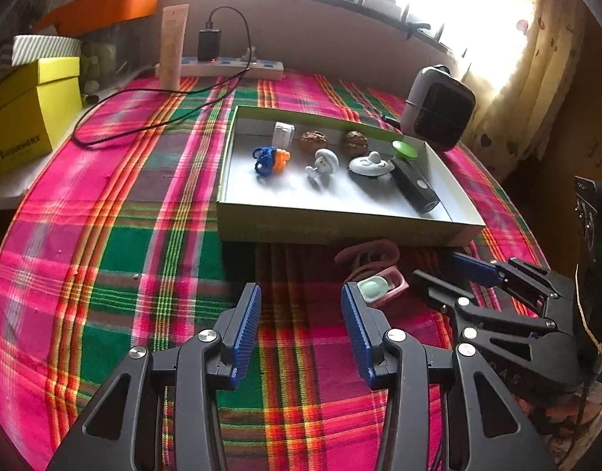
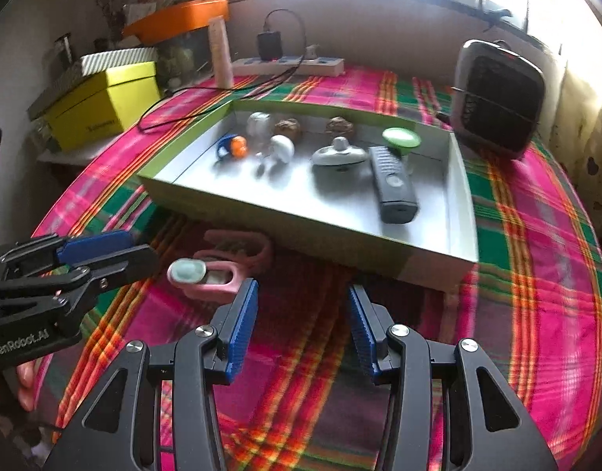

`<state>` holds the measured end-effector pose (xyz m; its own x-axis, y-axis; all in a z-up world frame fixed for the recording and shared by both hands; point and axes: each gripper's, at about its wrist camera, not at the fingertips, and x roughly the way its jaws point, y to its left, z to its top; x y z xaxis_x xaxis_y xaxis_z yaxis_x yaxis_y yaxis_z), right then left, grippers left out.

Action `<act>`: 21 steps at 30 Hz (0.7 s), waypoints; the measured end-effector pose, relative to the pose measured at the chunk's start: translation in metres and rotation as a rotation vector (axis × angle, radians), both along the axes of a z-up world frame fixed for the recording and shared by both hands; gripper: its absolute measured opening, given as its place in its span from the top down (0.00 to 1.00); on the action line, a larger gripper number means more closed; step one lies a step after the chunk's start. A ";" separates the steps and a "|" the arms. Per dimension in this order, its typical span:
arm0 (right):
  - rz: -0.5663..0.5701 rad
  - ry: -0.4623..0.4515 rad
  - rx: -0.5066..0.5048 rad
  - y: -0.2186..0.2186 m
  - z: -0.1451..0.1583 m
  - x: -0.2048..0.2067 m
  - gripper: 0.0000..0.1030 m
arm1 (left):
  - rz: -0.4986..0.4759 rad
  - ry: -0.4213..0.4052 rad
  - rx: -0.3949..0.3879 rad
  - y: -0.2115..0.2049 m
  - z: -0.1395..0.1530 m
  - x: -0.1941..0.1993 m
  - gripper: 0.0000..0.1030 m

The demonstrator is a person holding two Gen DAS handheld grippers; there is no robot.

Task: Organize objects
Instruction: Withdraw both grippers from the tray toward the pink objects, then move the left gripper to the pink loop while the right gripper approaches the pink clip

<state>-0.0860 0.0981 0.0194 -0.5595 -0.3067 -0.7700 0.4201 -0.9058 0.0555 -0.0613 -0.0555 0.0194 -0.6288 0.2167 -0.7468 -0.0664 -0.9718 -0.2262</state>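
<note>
A pink strap watch (image 1: 375, 288) with a pale green face lies on the plaid cloth in front of the shallow box tray (image 1: 340, 227). It sits just outside the right fingertip of my left gripper (image 1: 301, 314), which is open and holds nothing. In the right wrist view the watch (image 2: 210, 274) is just left of my right gripper (image 2: 302, 310), also open and empty. Each gripper shows in the other's view: the right gripper (image 1: 446, 274) and the left gripper (image 2: 139, 253). The tray (image 2: 301, 235) holds a black remote (image 2: 393, 184), a white round gadget (image 2: 340, 153), a mushroom figure (image 2: 281, 149), a blue-orange toy (image 2: 232, 145) and two walnuts.
A small heater (image 2: 497, 98) stands behind the tray's right corner. A power strip (image 1: 230, 66) with a black charger and cable lies along the back wall beside a tall tube (image 1: 173, 47). Yellow and striped boxes (image 1: 22, 117) are stacked at the left.
</note>
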 end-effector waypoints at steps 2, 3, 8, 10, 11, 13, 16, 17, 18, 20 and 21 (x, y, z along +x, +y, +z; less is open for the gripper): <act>0.027 -0.010 -0.004 -0.004 -0.001 0.003 0.55 | 0.005 -0.001 0.003 -0.003 0.000 0.000 0.60; 0.037 -0.013 -0.006 -0.006 -0.002 0.005 0.55 | 0.009 -0.002 0.004 -0.005 -0.001 0.001 0.60; 0.086 -0.037 -0.028 -0.019 -0.005 0.012 0.55 | 0.027 -0.006 0.012 -0.014 -0.002 0.002 0.60; 0.102 -0.037 -0.025 -0.025 -0.006 0.014 0.55 | 0.034 -0.010 0.015 -0.018 -0.003 0.003 0.60; 0.109 -0.035 -0.024 -0.028 -0.006 0.015 0.55 | 0.039 -0.012 0.017 -0.019 -0.003 0.004 0.60; 0.131 -0.037 -0.031 -0.035 -0.005 0.017 0.55 | 0.046 -0.014 0.021 -0.022 -0.004 0.005 0.60; 0.167 -0.034 -0.037 -0.044 -0.006 0.021 0.55 | 0.053 -0.015 0.024 -0.025 -0.004 0.006 0.60; 0.178 -0.034 -0.043 -0.046 -0.006 0.022 0.55 | 0.056 -0.015 0.024 -0.026 -0.004 0.006 0.60; 0.190 -0.035 -0.057 -0.046 -0.006 0.022 0.55 | 0.058 -0.014 0.026 -0.027 -0.004 0.006 0.60; 0.209 -0.033 -0.091 -0.044 -0.003 0.023 0.55 | 0.059 -0.015 0.026 -0.027 -0.004 0.006 0.60; 0.210 -0.023 -0.100 -0.042 0.000 0.024 0.55 | 0.060 -0.017 0.027 -0.027 -0.004 0.005 0.60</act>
